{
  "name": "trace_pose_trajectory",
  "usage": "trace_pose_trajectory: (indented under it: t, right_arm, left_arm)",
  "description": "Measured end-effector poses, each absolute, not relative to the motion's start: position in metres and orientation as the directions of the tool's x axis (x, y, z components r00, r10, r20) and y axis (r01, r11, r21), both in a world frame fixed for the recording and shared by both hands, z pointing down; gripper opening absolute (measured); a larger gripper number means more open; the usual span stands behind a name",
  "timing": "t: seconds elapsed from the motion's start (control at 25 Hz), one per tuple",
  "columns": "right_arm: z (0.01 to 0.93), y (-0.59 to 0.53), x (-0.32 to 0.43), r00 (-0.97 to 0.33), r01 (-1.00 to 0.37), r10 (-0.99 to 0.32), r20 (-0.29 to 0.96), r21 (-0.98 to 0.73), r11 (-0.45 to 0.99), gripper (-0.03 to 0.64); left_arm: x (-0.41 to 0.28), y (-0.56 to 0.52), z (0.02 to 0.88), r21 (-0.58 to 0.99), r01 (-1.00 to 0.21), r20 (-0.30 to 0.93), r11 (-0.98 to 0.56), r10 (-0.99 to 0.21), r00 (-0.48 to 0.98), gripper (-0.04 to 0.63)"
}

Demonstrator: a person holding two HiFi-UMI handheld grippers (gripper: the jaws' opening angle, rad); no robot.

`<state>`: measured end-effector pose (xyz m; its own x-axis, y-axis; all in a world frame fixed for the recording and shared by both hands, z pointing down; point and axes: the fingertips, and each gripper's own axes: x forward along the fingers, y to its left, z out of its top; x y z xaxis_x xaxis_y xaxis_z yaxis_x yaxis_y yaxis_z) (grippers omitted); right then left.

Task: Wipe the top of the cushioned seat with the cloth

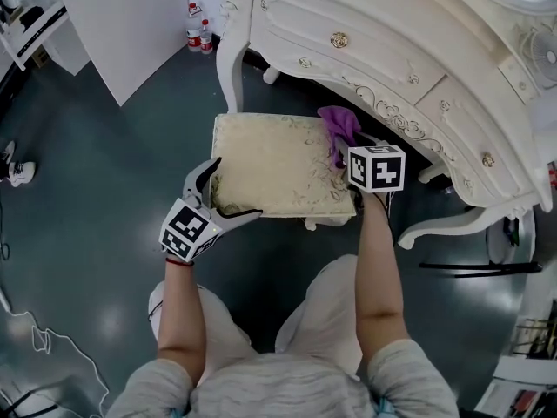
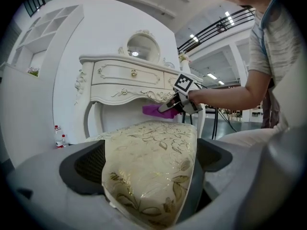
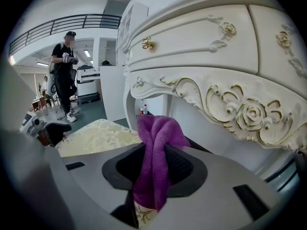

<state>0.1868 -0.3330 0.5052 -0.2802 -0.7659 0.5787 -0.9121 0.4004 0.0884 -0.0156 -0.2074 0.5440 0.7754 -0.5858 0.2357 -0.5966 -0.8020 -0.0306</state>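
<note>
The cushioned seat (image 1: 270, 164) has a cream top with a gold flower pattern and stands in front of the dressing table. My left gripper (image 1: 224, 194) straddles its near left corner, jaws wide; in the left gripper view (image 2: 151, 176) the cushion (image 2: 153, 147) fills the gap between them. My right gripper (image 1: 346, 151) is at the seat's far right corner, shut on a purple cloth (image 1: 339, 129). In the right gripper view (image 3: 153, 176) the cloth (image 3: 153, 162) hangs bunched between the jaws, just above the seat's edge (image 3: 91, 135). The left gripper view shows the cloth (image 2: 156, 110) over the far end.
A white carved dressing table (image 1: 392, 50) rises just behind the seat, its leg (image 1: 228, 59) at the far left corner. Two bottles (image 1: 198, 35) stand on the floor beyond. A white panel (image 1: 130, 24) leans at the far left. A person (image 3: 64, 75) stands in the background.
</note>
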Motion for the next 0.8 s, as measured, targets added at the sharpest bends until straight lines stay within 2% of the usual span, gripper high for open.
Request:
trace_pose_trajectory:
  t: [0.24, 0.8]
  right_arm:
    - [0.521, -0.343, 0.204, -0.204, -0.936, -0.763, 0.613, 0.107, 0.336, 0.121]
    - [0.542, -0.351, 0.213, -0.14, -0.959, -0.75, 0.647, 0.101, 0.266, 0.123]
  left_arm:
    - [-0.034, -0.21, 0.567, -0.022, -0.624, 0.319, -0.781, -0.597, 0.736, 0.589]
    - [-0.03, -0.207, 0.575, -0.037, -0.604, 0.348, -0.796, -0.577, 0.739, 0.589]
